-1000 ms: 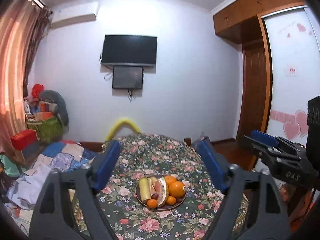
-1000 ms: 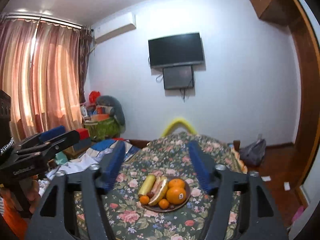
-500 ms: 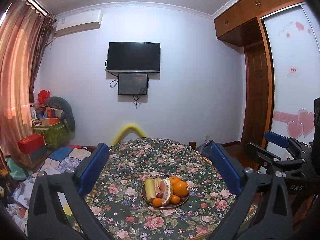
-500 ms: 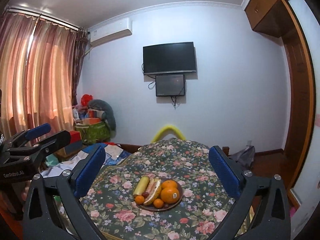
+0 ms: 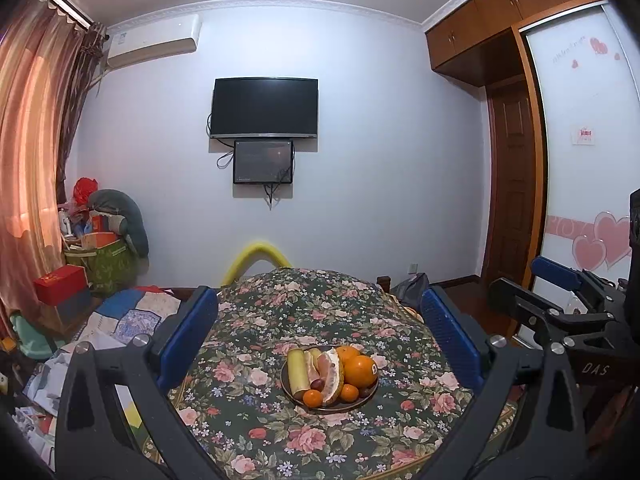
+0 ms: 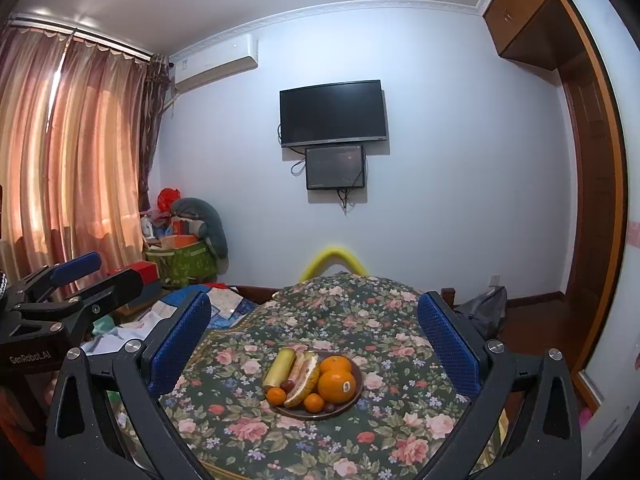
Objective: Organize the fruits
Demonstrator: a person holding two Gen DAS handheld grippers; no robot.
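Note:
A dark plate [image 5: 362,402] of fruit sits on a table with a flowered cloth [image 5: 248,364]. On it lie a big orange [image 5: 360,370], small oranges [image 5: 312,398], a pomelo wedge [image 5: 332,376], a yellow-green cylinder-shaped fruit [image 5: 298,372] and dark grapes [image 5: 317,383]. My left gripper [image 5: 320,320] is open and empty, held above and short of the plate. My right gripper [image 6: 314,320] is open and empty, likewise short of the plate [image 6: 352,398]. Each gripper shows at the edge of the other's view: the right [image 5: 560,300], the left [image 6: 72,284].
A yellow chair back [image 5: 260,254] stands behind the table. A quilt-covered bed [image 5: 120,320] and piled boxes and bags [image 5: 96,256] lie to the left. A wardrobe [image 5: 580,160] and a dark bag [image 5: 412,286] on the floor are to the right.
Both grippers have opened wider and tilted up and back, so the plate sits lower and smaller between the fingers. The fruit has not moved.

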